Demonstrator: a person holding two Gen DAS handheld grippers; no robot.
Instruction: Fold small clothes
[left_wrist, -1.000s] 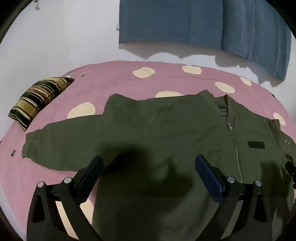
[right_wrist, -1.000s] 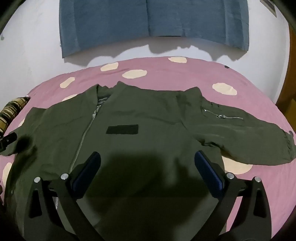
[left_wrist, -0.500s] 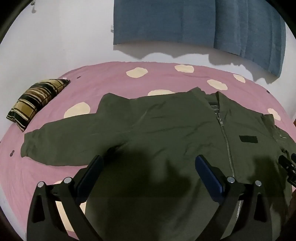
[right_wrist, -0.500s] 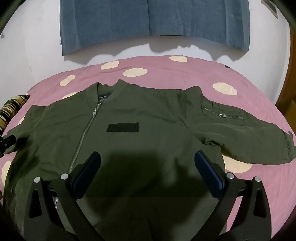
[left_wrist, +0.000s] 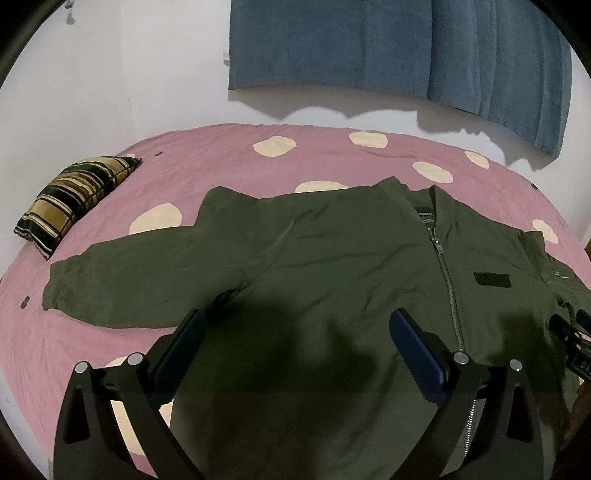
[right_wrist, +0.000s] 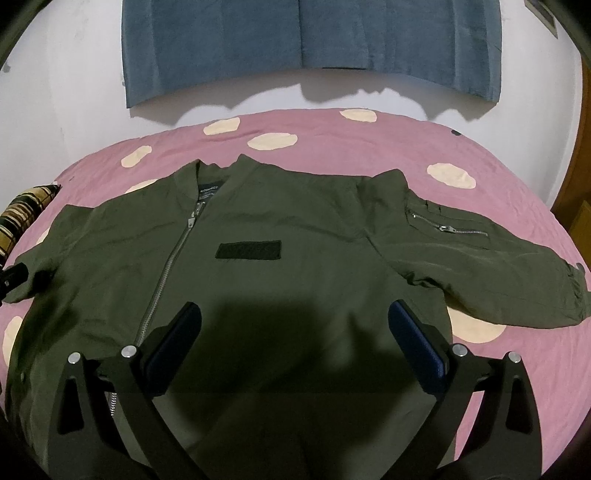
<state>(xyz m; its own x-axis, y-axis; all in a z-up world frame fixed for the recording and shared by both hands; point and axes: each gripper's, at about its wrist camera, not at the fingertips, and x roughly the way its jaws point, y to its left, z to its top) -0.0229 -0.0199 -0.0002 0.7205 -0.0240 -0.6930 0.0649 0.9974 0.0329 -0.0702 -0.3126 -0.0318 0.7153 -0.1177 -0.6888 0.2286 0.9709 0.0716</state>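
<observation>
on a pink bedsheet (left_wrist: 229, 173) w/ cream dots, an olive green jacket (left_wrist: 332, 266) lies face up, zipped, collar toward the far wall, both sleeves spread out to the sides. left wrist view: the left gripper (left_wrist: 297, 334) hangs above the jacket's lower left half, jaws wide apart, holding nothing, its dark shadow falling on the cloth between them. the left sleeve (left_wrist: 122, 288) stretches toward a striped pillow (left_wrist: 74, 199) near the bed's left edge, well apart from it. right wrist view: the right gripper (right_wrist: 293, 326) also hangs released and empty over the lower middle of the jacket, just right of the zipper (right_wrist: 168, 269). the right sleeve (right_wrist: 491, 266) w/ a small zip pocket (right_wrist: 447, 227) runs out to the right, cuff near the bed's edge. a black chest patch (right_wrist: 248, 250) sits right of the zipper. blue curtain (right_wrist: 306, 40) hangs on the white wall behind. judgement: the garment looks laid flat and ready, no fold made yet, so this is the very start of the folding step, approx. at the approach. next move prob. calls for each gripper to travel outward to its own sleeve, come down near the cuff or shoulder seam, pinch only the top layers and carry the sleeve inward across the chest. the fabric looks thin and slippery, so a shallow pinch may slide off.
</observation>
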